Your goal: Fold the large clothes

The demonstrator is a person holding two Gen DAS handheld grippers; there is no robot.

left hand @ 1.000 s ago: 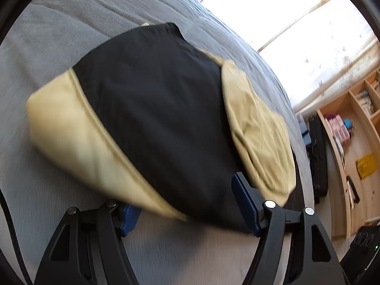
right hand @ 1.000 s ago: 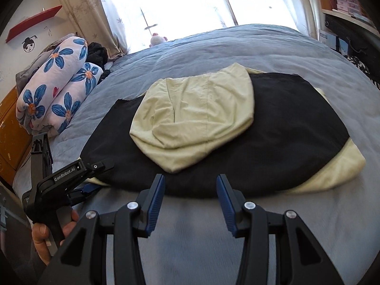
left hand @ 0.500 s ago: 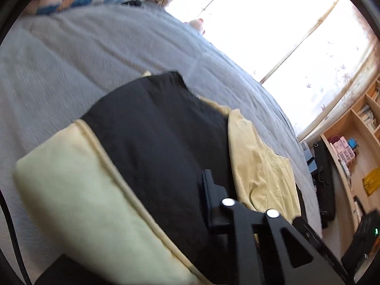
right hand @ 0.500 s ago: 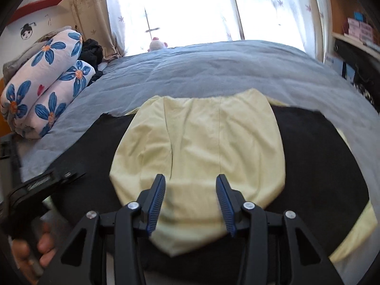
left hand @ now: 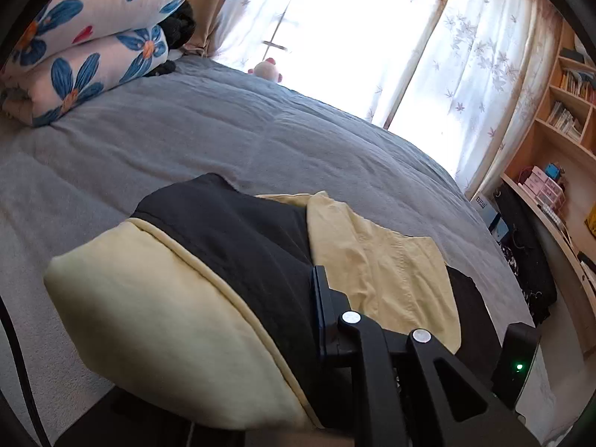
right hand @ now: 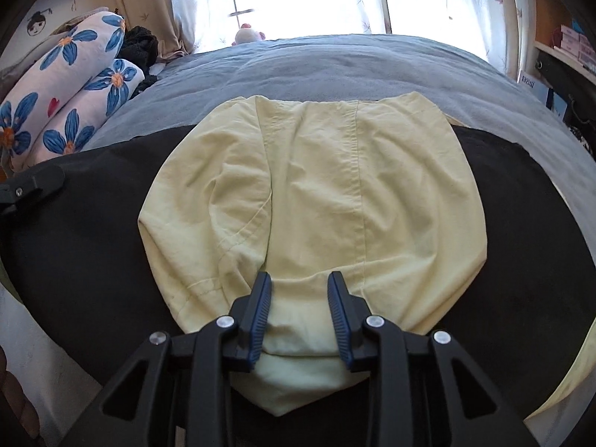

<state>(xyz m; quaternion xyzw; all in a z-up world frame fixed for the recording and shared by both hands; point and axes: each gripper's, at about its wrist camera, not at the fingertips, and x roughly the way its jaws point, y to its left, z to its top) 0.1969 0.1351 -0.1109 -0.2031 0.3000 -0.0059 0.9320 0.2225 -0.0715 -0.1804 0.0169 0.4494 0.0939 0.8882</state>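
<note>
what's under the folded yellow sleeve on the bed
The yellow sleeve lies on the garment's black body, which shows all round it, with the grey bedcover beyond. Whatever lies directly beneath the sleeve is covered.

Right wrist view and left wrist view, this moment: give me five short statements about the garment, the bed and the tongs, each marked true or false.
1. The garment is black and pale yellow. True.
2. It lies on a grey bed. True.
3. The right tongs are clamped on the flowered bedding. False: their jaws are closing over the garment's yellow sleeve; the bedding lies at the far left of the bed.
4. The left tongs are shut on the garment's black part. True.
5. The curtains are dark and block the light. False: they are sheer white, and daylight comes through.
</note>
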